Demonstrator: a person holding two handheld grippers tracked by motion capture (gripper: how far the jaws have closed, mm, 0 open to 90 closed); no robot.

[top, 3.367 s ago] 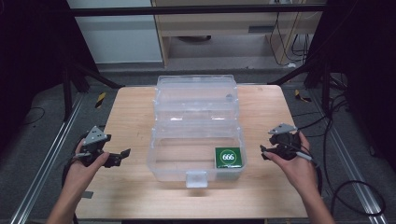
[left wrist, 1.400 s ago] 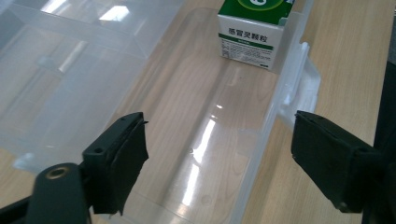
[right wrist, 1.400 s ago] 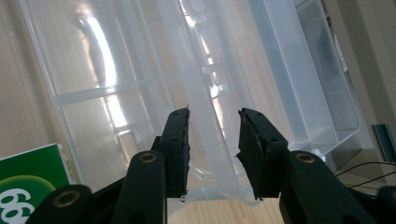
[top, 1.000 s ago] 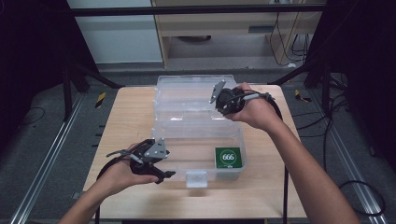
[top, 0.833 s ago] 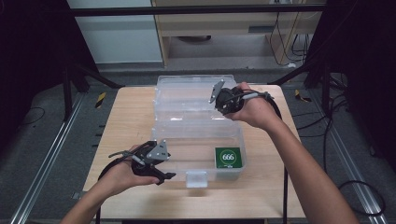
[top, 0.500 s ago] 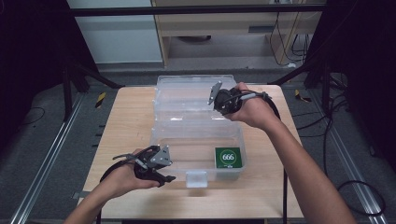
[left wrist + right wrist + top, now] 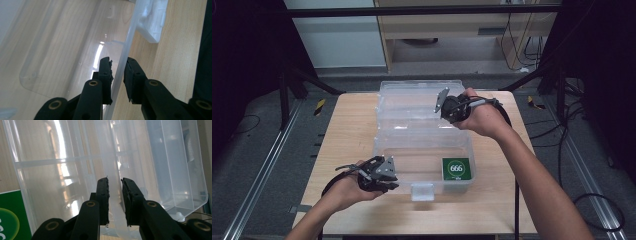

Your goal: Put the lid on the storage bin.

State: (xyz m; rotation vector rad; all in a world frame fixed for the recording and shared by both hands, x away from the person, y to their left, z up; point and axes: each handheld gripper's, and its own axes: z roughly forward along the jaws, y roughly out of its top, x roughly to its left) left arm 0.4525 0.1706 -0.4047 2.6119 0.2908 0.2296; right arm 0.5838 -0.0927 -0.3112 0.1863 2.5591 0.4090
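Two grippers [image 7: 389,176] [image 7: 443,102] (jaws straddling walls), one clear box [image 7: 422,132].

The open storage box [image 7: 422,145] sits mid-table [image 7: 347,135], its lid [image 7: 422,100] lying flat behind the tub, and a label card [image 7: 456,168] rests inside the tub at its front right corner. The latch [image 7: 422,191] juts out at the middle of the front wall, and just left of it the left gripper [image 7: 387,181] straddles that front rim [image 7: 125,60], one jaw inside the tub and one outside. Farther back and to the right, the right gripper [image 7: 443,104] comes in over the line where tub and lid meet, its jaws to either side of an upright wall [image 7: 113,195] there.
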